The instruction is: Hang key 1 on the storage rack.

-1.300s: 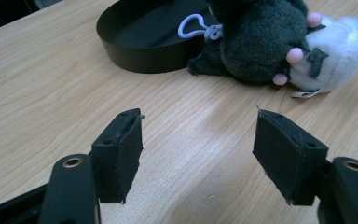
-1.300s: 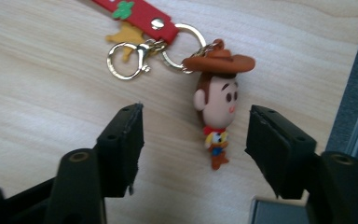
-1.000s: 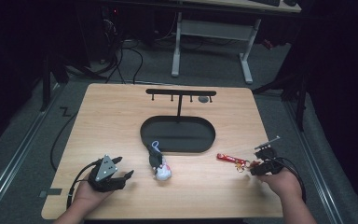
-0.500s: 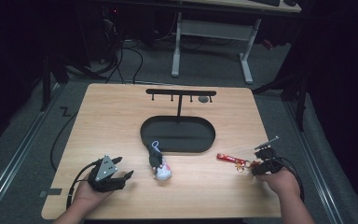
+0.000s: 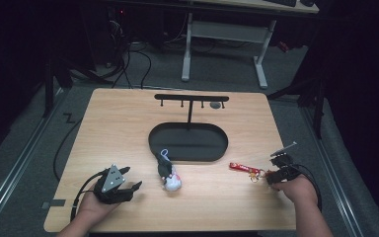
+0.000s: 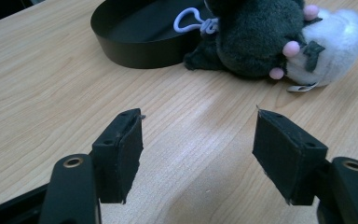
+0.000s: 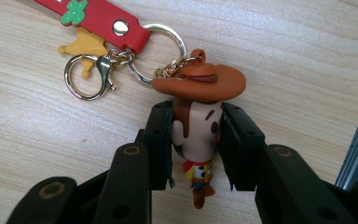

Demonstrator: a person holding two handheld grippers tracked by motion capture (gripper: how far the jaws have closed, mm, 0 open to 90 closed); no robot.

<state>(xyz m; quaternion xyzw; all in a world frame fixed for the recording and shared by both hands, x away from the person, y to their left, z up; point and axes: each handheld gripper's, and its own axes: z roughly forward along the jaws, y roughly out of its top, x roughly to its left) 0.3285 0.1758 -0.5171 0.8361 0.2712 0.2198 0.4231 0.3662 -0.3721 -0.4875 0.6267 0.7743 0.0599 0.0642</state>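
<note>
Right gripper [image 7: 196, 144] has just been closing, and its pads now press on either side of the head of the cowboy figure [image 7: 196, 135] on a keychain [image 5: 249, 170] that lies near the right front corner of the worktop [image 5: 128, 128]. From the figure's brown hat a short chain runs to a split ring, a gold lobster clasp [image 7: 103, 70] and a red strap [image 7: 98, 16], all flat on the wood. The left gripper [image 6: 198, 154] rests near the left front corner with its jaws wide apart and nothing between them; a plush toy [image 6: 270, 42] lies just ahead of it, against the rim of the black oval tray [image 6: 135, 46].

The grip looks narrow: the pads catch a small rounded head, so the figure could squirt out or twist as it lifts. Strap and clasp will likely swing once off the wood, and that swing could snag or miss a peg on the hanging stand [image 5: 191, 98] behind the tray.
</note>
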